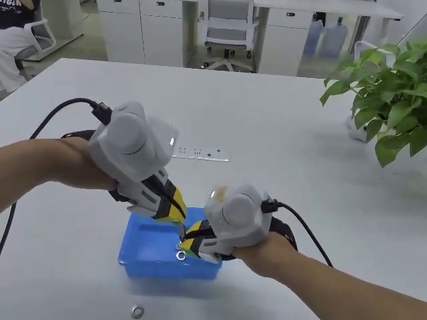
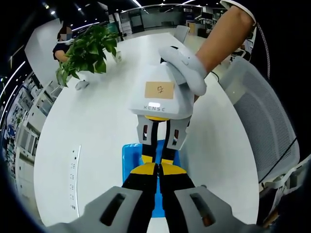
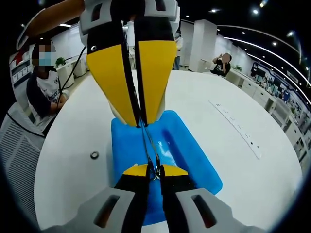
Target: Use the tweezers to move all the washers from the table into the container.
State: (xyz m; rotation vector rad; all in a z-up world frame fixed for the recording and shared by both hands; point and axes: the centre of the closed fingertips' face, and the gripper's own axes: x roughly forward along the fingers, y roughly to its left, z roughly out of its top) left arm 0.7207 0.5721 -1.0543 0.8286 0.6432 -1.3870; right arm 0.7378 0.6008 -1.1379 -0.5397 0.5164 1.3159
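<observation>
Over the blue container (image 1: 143, 257) my left gripper (image 1: 177, 215) points steeply down, its yellow jaws shut on the top of thin metal tweezers (image 1: 181, 233). In the right gripper view the tweezers (image 3: 148, 145) run from those yellow jaws down into my right gripper (image 3: 154, 171), which is shut around their lower end. A small washer (image 1: 181, 255) sits at the tweezer tips, just above the container floor (image 3: 189, 155). Another washer (image 1: 137, 311) lies on the table in front of the container and appears again as the loose washer (image 3: 94, 155). My left gripper (image 2: 158, 169) faces the right one nose to nose.
A white power strip (image 1: 200, 153) lies on the white table behind the container. A potted plant (image 1: 390, 100) stands at the right edge. An office chair (image 1: 230, 30) and cabinets sit beyond the table. A person sits at the far left.
</observation>
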